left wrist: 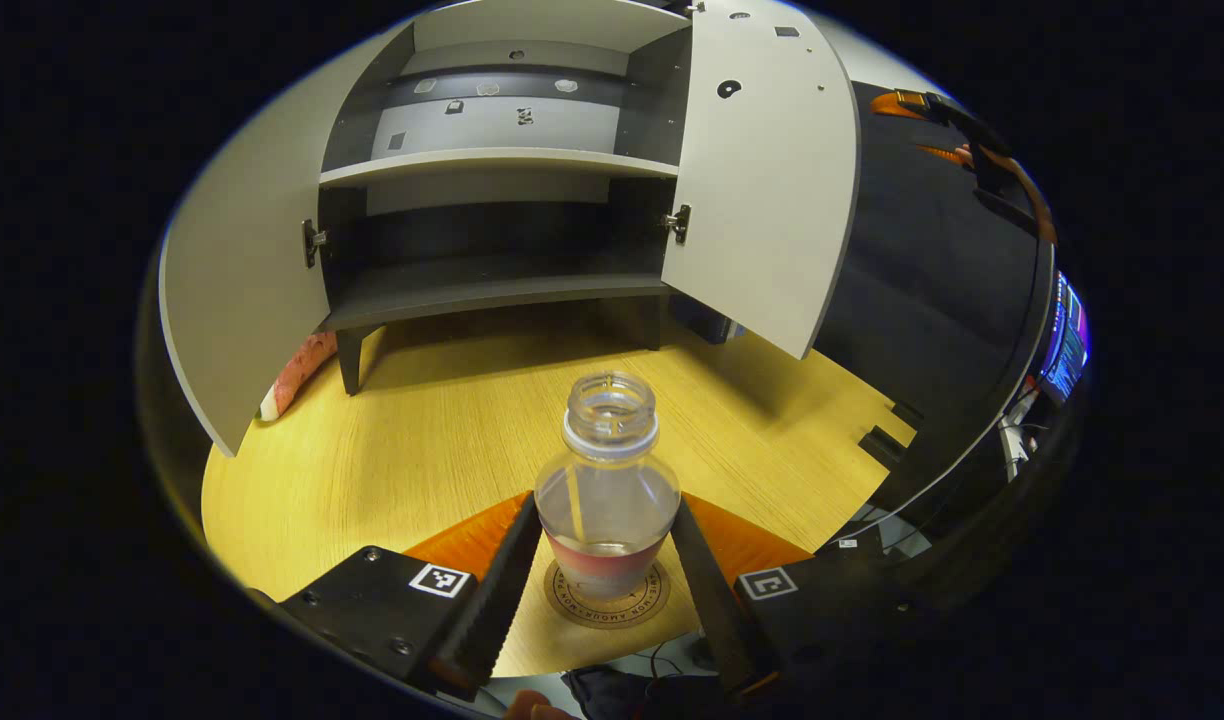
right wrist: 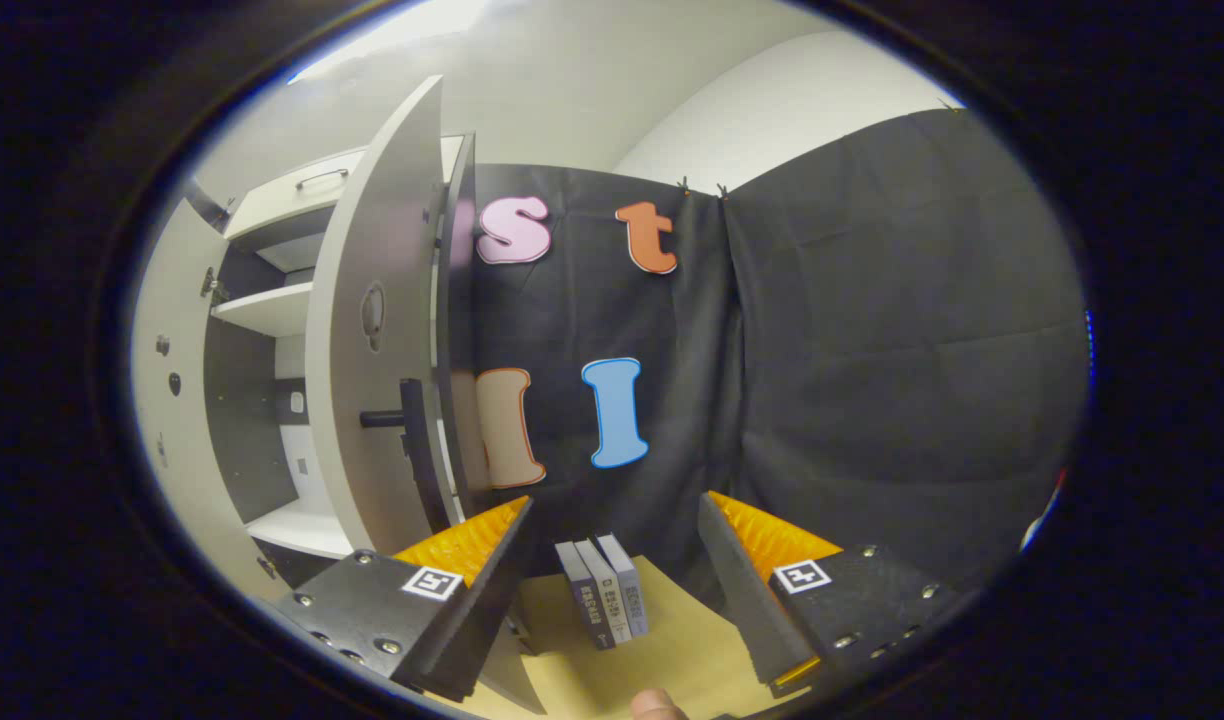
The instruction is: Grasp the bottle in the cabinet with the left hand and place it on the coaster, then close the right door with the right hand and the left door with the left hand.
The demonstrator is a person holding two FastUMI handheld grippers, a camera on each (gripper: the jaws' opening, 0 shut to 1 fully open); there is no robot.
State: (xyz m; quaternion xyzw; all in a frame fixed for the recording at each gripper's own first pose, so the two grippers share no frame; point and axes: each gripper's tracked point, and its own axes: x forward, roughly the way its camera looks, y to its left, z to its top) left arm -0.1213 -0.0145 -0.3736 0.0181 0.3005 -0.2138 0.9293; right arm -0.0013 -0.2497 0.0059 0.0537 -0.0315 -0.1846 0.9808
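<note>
Left gripper view: left gripper fingers flank, maybe touching, the bottle standing on the coaster; right gripper view: right gripper spread, empty, near the right door.

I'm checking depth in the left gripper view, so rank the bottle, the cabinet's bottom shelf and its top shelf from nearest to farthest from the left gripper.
1. Bottle: between the left gripper's fingers, on the coaster.
2. Bottom shelf: across the table, straight ahead.
3. Top shelf: above it, farthest.

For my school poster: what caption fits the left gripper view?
Bottle standing on the coaster, between the left gripper's fingers, before the open cabinet.
</note>
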